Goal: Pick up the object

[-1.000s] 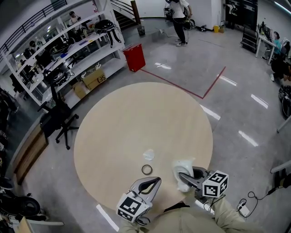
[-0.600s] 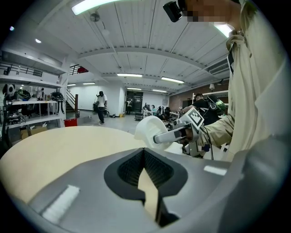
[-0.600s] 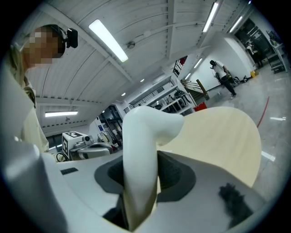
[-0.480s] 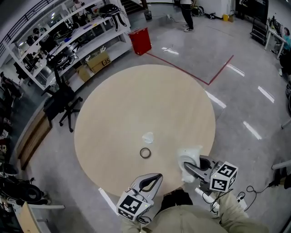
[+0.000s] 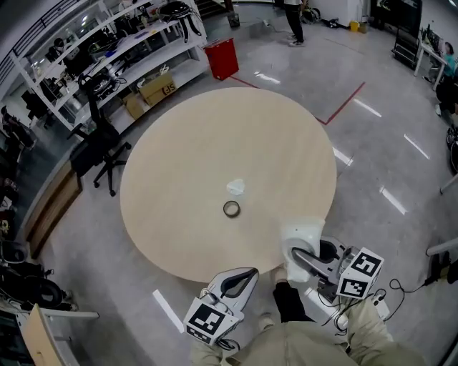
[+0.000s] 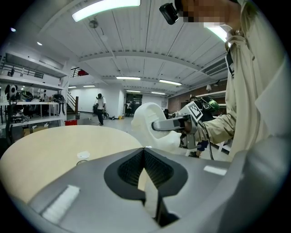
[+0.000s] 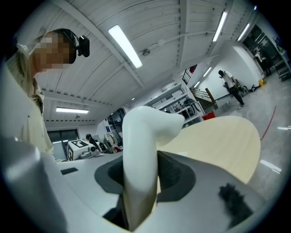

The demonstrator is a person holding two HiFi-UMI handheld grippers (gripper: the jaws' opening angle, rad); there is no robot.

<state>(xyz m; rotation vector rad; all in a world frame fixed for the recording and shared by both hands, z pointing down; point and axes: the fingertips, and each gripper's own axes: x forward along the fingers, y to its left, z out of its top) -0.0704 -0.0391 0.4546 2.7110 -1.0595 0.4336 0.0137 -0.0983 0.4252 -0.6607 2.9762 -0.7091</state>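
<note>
A curved white plastic object [image 5: 300,234] is off the table, just past the near right edge of the round wooden table [image 5: 215,136], and my right gripper [image 5: 290,256] is shut on it. In the right gripper view the white object [image 7: 138,150] stands up between the dark pads and fills the gap. The left gripper view shows the white object [image 6: 145,120] from the side. My left gripper [image 5: 243,275] hangs below the table's near edge, shut, with nothing in it. A small dark ring [image 5: 231,209] and a small white piece [image 5: 235,187] lie on the table.
Shelving [image 5: 107,50] with boxes stands at the far left, with an office chair [image 5: 100,154] beside it. A red bin [image 5: 222,57] sits beyond the table. A person [image 5: 295,21] stands far off. Cables and a power strip [image 5: 379,307] lie on the floor at the right.
Both grippers have drawn back from the table toward the body. The right gripper carried the white object from over the tabletop to past its near edge. The ring and white piece stayed put.
</note>
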